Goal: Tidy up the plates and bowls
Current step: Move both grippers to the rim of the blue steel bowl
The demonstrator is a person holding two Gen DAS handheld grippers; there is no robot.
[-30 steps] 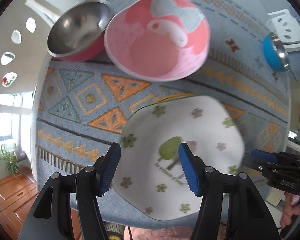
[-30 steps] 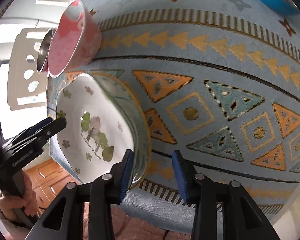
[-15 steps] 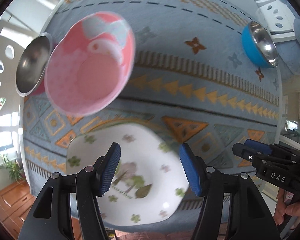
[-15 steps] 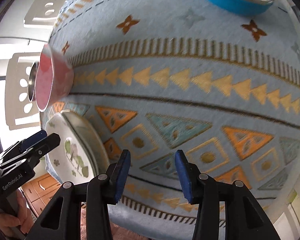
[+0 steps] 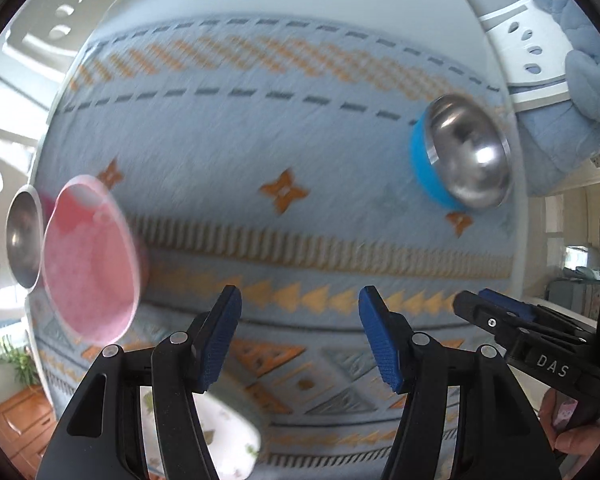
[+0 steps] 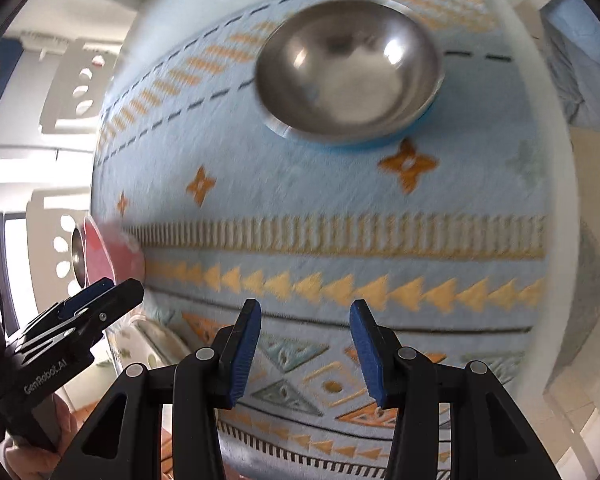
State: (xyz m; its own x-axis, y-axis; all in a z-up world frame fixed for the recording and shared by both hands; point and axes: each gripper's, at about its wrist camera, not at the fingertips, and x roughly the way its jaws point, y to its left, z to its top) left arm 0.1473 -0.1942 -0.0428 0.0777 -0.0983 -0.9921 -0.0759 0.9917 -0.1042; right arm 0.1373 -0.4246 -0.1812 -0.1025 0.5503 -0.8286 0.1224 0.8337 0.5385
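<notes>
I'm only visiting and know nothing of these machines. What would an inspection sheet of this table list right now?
Surface: round table under a light-blue patterned tablecloth.
Job's things: blue-sided steel bowl at the far edge; pink bowl at the left beside a red-sided steel bowl; white flower-print plate at the near edge.
Clutter: nothing seen.
Grippers: left gripper open, empty; right gripper open, empty; both above the cloth.
Cables: nothing seen.
Surroundings: white chairs with cut-out holes, wooden cabinet, potted plant.
</notes>
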